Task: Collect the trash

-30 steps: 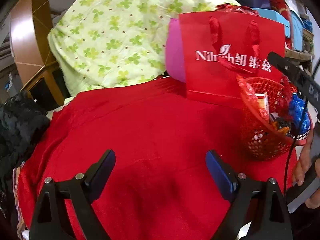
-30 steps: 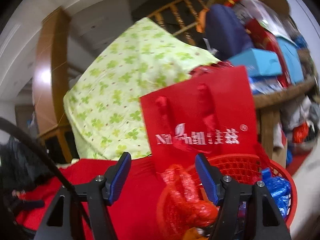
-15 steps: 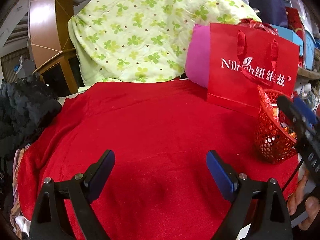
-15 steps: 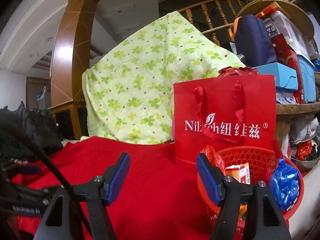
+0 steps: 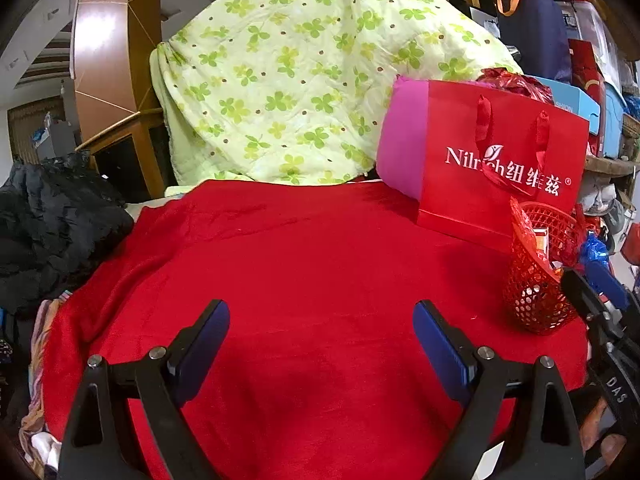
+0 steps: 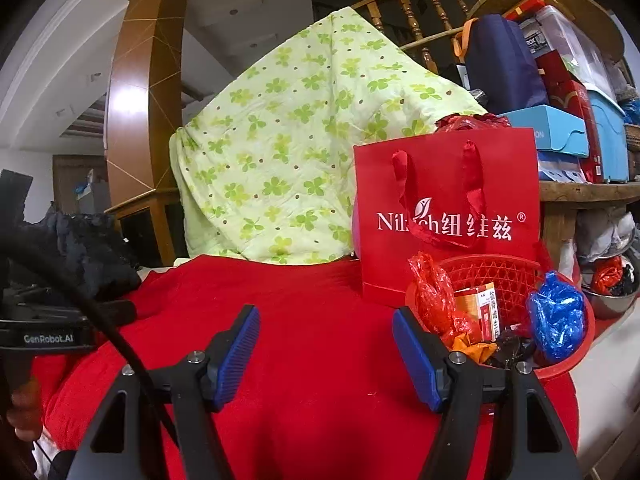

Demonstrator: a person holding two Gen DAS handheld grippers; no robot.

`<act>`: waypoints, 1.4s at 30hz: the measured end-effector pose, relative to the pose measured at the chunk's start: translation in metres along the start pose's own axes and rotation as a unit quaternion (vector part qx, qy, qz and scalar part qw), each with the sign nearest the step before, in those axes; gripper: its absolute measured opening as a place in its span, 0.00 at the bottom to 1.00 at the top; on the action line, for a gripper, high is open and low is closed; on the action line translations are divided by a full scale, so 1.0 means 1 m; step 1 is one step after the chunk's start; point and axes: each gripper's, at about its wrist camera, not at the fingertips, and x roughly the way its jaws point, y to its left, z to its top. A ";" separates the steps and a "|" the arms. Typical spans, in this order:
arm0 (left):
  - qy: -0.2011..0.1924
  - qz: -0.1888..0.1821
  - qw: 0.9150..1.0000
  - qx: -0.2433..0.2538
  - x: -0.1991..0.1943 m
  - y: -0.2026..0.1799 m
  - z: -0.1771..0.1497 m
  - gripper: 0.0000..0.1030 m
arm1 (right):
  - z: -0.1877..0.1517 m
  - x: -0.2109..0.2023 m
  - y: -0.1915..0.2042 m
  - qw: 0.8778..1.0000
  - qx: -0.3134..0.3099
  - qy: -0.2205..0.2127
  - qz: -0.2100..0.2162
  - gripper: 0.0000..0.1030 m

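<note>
The left gripper (image 5: pixel 321 338) is held over the red cloth (image 5: pixel 312 264) with its fingers (image 5: pixel 208 336) spread wide and nothing between them. The right gripper (image 6: pixel 326 346) is carried just left of the red basket (image 6: pixel 568 364), its fingers (image 6: pixel 416 356) parted to a middling gap, and nothing is clamped there either. The trash is seen inside the basket: a crumpled red wrapper (image 6: pixel 434 298), a small orange box (image 6: pixel 482 312), a blue plastic wad (image 6: pixel 558 316) and some dark scraps at the bottom. The basket is set at the right end of the worktop, just in front of the red gift bag (image 6: pixel 448 216), with a green floral quilt (image 6: pixel 296 152) piled behind. No loose litter can be made out on the cloth in either view. The collecting step is judged to be done or very nearly so, with both grippers empty and clear of the basket. For the next move, the worktop would need to be checked for anything missed; if something turns up, it is to be pinched and dropped over the basket rim without tipping the light mesh
</note>
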 end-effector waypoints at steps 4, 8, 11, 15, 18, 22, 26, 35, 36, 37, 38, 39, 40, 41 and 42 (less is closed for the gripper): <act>-0.009 0.014 1.000 -0.011 -0.014 0.019 -0.001 0.91 | 0.010 -0.016 0.007 1.000 -0.010 -0.014 0.005 0.72; -0.013 0.032 0.999 -0.026 -0.024 0.038 -0.003 0.93 | 0.018 -0.031 0.015 0.999 -0.014 -0.024 0.016 0.75; -0.013 0.039 0.999 -0.032 -0.029 0.046 -0.005 0.93 | 0.023 -0.038 0.020 0.999 -0.015 -0.021 0.025 0.75; -0.019 0.042 0.998 -0.030 -0.043 0.049 -0.008 0.93 | 0.029 -0.051 0.028 0.999 -0.019 -0.019 0.034 0.75; -0.027 0.039 0.999 -0.025 -0.054 0.047 -0.009 0.93 | 0.034 -0.061 0.030 0.999 -0.023 -0.023 0.042 0.76; -0.039 0.029 0.999 -0.018 -0.069 0.040 -0.008 0.93 | 0.041 -0.079 0.034 0.998 -0.030 -0.033 0.049 0.78; -0.050 0.024 0.998 0.000 -0.082 0.027 -0.006 0.93 | 0.046 -0.092 0.035 0.997 -0.035 -0.037 0.052 0.78; -0.067 0.006 0.997 0.033 -0.107 -0.001 -0.003 0.93 | 0.057 -0.119 0.027 0.997 -0.037 -0.049 0.040 0.79; -0.068 0.004 0.997 0.036 -0.109 -0.004 -0.002 0.93 | 0.057 -0.122 0.025 0.997 -0.036 -0.050 0.038 0.79; -0.068 0.003 0.997 0.037 -0.110 -0.006 -0.002 0.93 | 0.057 -0.123 0.024 0.997 -0.037 -0.050 0.036 0.79; -0.068 -0.002 0.997 0.039 -0.112 -0.007 -0.002 0.94 | 0.057 -0.125 0.023 0.997 -0.037 -0.051 0.034 0.79; -0.067 -0.004 0.997 0.039 -0.112 -0.008 0.000 0.94 | 0.057 -0.126 0.021 0.997 -0.038 -0.052 0.032 0.79; -0.067 -0.005 0.997 0.040 -0.113 -0.009 0.000 0.94 | 0.056 -0.127 0.020 0.997 -0.039 -0.053 0.030 0.79; -0.068 -0.004 0.997 0.041 -0.113 -0.010 0.000 0.94 | 0.056 -0.128 0.019 0.997 -0.040 -0.053 0.029 0.79; -0.068 -0.003 0.997 0.043 -0.114 -0.012 0.000 0.95 | 0.056 -0.128 0.018 0.997 -0.039 -0.053 0.027 0.79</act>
